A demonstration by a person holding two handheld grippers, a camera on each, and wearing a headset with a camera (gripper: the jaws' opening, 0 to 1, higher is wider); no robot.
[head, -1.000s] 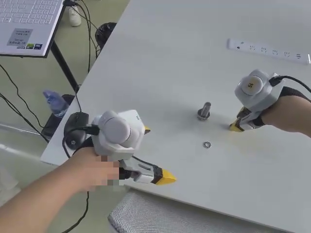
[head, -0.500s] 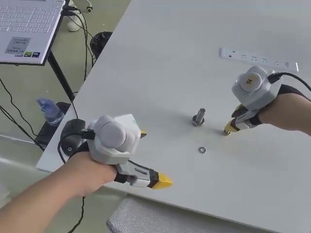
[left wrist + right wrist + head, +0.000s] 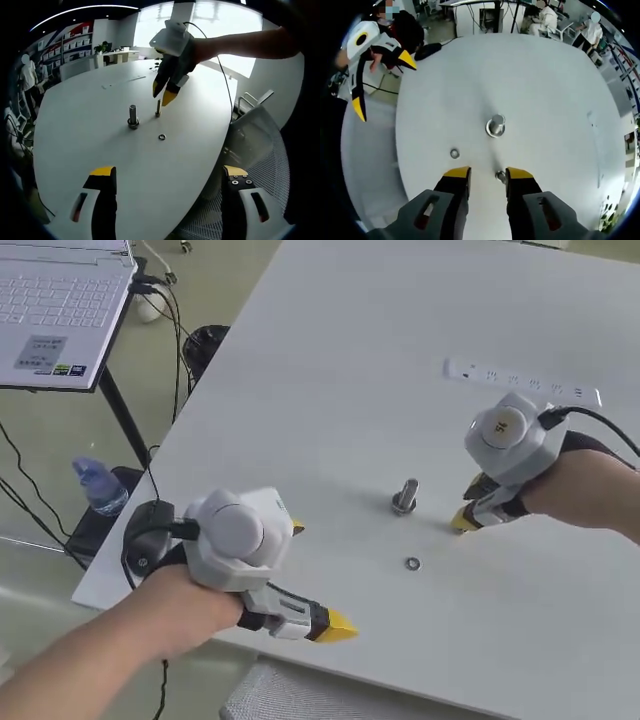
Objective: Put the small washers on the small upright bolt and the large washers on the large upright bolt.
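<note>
Steel ring washer lies on smooth white bench; left gripper spread wide, right gripper parted around small bolt.

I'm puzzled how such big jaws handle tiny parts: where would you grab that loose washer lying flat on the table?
Probably by the outer rim of the washer, one jaw on each side, coming straight down from above. It lies flat on the table, so only its thin edge can be pinched, and it sits apart from the large bolt, leaving room.

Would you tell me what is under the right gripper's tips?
The small upright bolt stands on the table below the right gripper. Washers on it are too small to tell.
</note>
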